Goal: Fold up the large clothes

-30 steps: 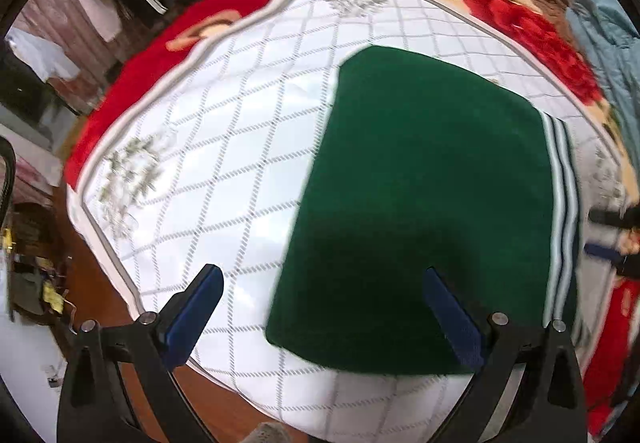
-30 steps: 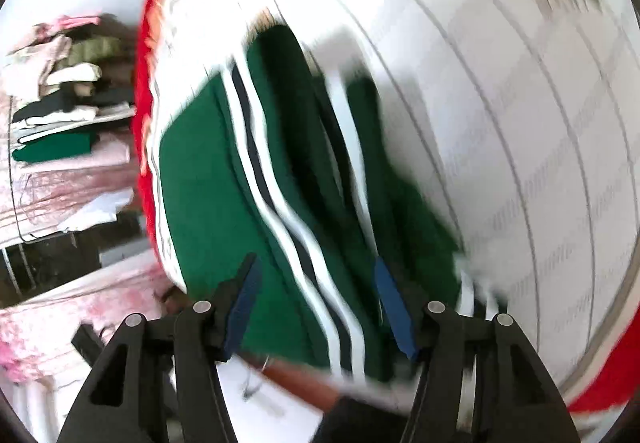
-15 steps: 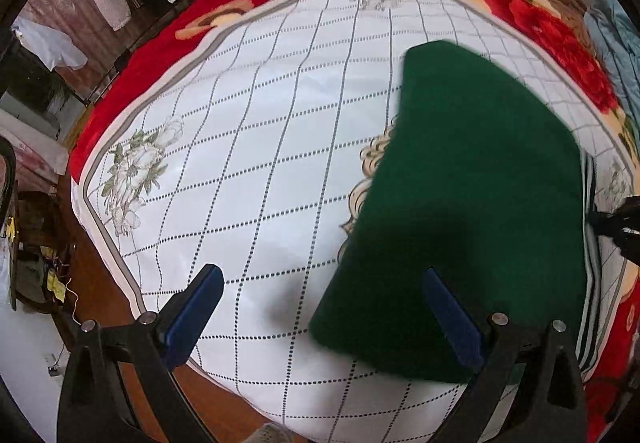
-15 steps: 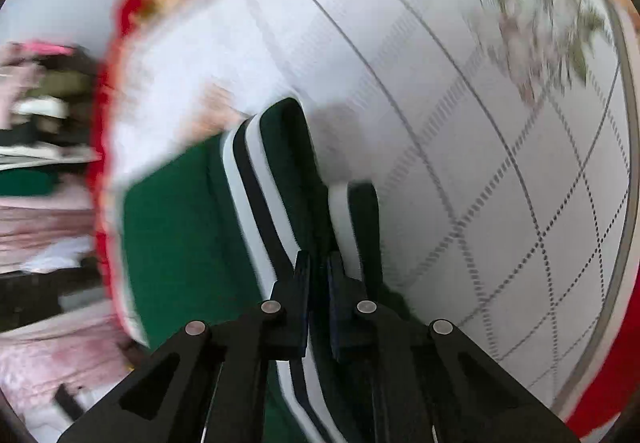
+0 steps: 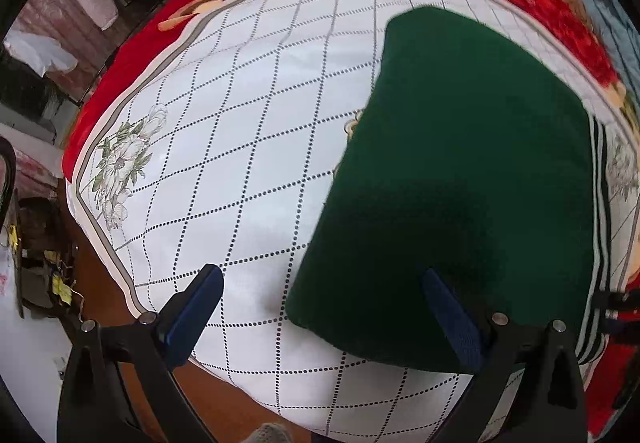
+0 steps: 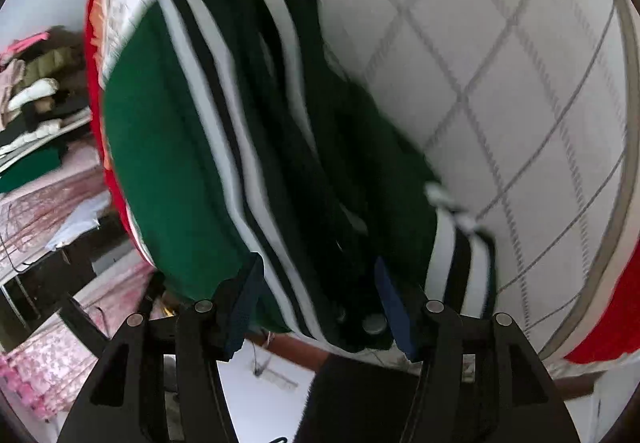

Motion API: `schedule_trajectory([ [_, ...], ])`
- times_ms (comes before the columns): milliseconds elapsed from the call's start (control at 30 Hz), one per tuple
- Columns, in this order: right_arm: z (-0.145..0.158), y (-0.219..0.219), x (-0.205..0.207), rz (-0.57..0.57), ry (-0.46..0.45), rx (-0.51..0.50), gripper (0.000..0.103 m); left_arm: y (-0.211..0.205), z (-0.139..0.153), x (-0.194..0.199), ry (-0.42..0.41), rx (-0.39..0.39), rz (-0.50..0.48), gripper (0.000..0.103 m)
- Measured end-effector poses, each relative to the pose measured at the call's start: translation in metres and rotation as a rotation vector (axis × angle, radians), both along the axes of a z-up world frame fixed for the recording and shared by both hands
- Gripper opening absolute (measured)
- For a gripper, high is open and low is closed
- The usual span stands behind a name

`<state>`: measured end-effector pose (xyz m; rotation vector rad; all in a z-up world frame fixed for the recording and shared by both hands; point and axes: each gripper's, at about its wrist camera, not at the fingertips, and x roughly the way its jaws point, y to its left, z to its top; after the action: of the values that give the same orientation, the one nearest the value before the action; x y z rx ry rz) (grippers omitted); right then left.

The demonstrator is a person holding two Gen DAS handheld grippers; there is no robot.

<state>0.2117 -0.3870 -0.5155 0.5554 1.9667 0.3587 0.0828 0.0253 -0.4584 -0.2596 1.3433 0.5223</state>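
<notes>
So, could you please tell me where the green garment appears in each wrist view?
Left wrist: green garment fills the right half, under the right-hand finger.
Right wrist: it runs from upper centre down between the fingers.
Shared landmark: its white-and-black stripes.

- Left wrist view looks down from well above the bed's near edge, white quilted cover (image 5: 248, 147) filling the frame, green garment (image 5: 460, 171) at 3 o'clock.
- Right wrist view sits close over the garment's striped edge (image 6: 224, 147), blurred, cover at 2 o'clock.
- Both share garment and cover.
</notes>
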Motion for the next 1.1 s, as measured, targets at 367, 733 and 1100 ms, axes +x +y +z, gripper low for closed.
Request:
schedule_trajectory([
  [367, 0.042, 0.015, -0.031, -0.014, -0.128, 0.007, 0.003, -0.009, -0.009, 0.010, 0.050, 0.032, -0.040, 0.102],
  [733, 0.016, 0.033, -0.030, 0.079, -0.028, -0.136, 0.005, -0.011, 0.004, 0.014, 0.046, -0.009, -0.021, 0.103],
  [1100, 0.052, 0.050, 0.115, -0.091, -0.352, -0.015, 0.064, 0.016, 0.019, 0.097, -0.077, 0.085, -0.072, 0.103],
])
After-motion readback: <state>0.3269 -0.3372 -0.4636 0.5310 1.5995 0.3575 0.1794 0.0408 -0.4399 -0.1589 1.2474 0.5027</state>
